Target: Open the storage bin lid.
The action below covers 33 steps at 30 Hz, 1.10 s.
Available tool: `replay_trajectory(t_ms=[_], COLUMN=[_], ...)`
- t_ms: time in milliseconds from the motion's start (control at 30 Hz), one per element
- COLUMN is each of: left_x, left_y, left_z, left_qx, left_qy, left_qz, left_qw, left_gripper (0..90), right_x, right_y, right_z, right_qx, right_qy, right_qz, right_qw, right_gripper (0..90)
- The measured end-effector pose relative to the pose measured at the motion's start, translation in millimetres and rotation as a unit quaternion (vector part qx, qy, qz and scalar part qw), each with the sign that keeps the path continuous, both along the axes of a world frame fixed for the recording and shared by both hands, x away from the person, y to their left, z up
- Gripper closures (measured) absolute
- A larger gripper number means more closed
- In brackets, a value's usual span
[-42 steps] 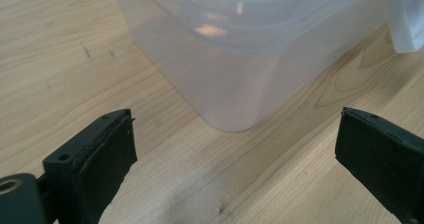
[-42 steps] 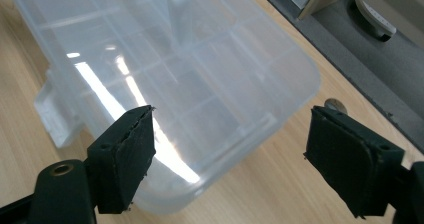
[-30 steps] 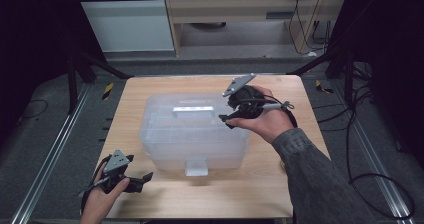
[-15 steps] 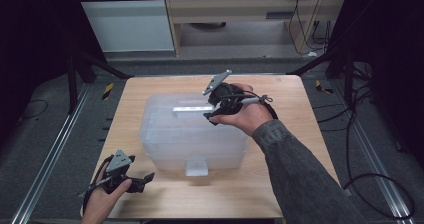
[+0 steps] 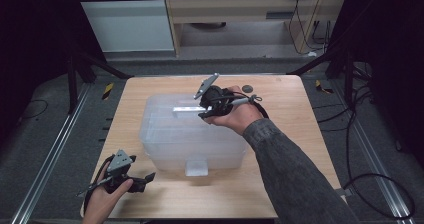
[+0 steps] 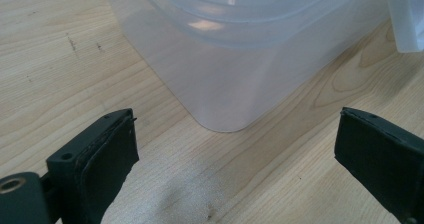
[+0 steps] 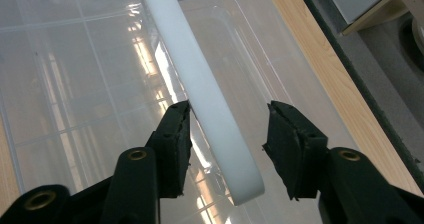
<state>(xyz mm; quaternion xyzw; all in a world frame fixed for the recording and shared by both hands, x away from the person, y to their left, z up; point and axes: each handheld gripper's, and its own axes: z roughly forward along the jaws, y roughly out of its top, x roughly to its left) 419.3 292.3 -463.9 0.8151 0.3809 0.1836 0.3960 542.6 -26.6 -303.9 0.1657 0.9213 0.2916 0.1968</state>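
Observation:
A clear plastic storage box [image 5: 170,134] with a lid stands in the middle of the wooden table [image 5: 300,134]. A white handle bar [image 5: 185,109] lies along the lid's far side. My right gripper [image 5: 201,109] reaches over the lid from the right. Its jaws have just been closing and now straddle the white handle bar [image 7: 190,69], with a gap left at one pad, so it is open [image 7: 227,134]. My left gripper [image 5: 145,179] rests low at the table's front left, open [image 6: 235,154] and pointing at the box's rounded near corner [image 6: 220,104].
A white latch [image 5: 196,166] hangs at the middle of the box's front wall, and the latch [image 6: 407,19] also shows at the top right of the left gripper view. A small dark disc [image 5: 247,89] lies on the table behind the right hand. Cables trail on the floor at the right.
The right gripper has moved left over the lid to the white handle bar, and its jaws have narrowed around it. The left gripper has stayed put.

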Motion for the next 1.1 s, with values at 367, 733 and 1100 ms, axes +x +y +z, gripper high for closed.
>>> replay_trajectory(t_ms=[367, 733, 1100], left_x=[0.2, 0.4, -0.6], left_y=[-0.1, 0.4, 0.3], left_z=[-0.2, 0.1, 1.6], left_qx=[0.001, 0.002, -0.007], left_qy=[0.001, 0.001, -0.005], left_qz=[-0.001, 0.001, 0.000], left_qw=[1.0000, 1.0000, 1.0000], left_gripper=[3.1, 3.3, 3.7], right_x=[-2.7, -3.7, -6.1], right_y=[-1.2, -4.5, -3.5], right_z=[-4.7, -4.4, -4.0], right_qx=[-0.006, 0.000, -0.005], right_qy=[0.000, -0.012, -0.021], right_qz=[0.004, 0.001, 0.003], right_qw=[1.0000, 0.9999, 0.9998], right_gripper=[63.3, 68.1, 69.2])
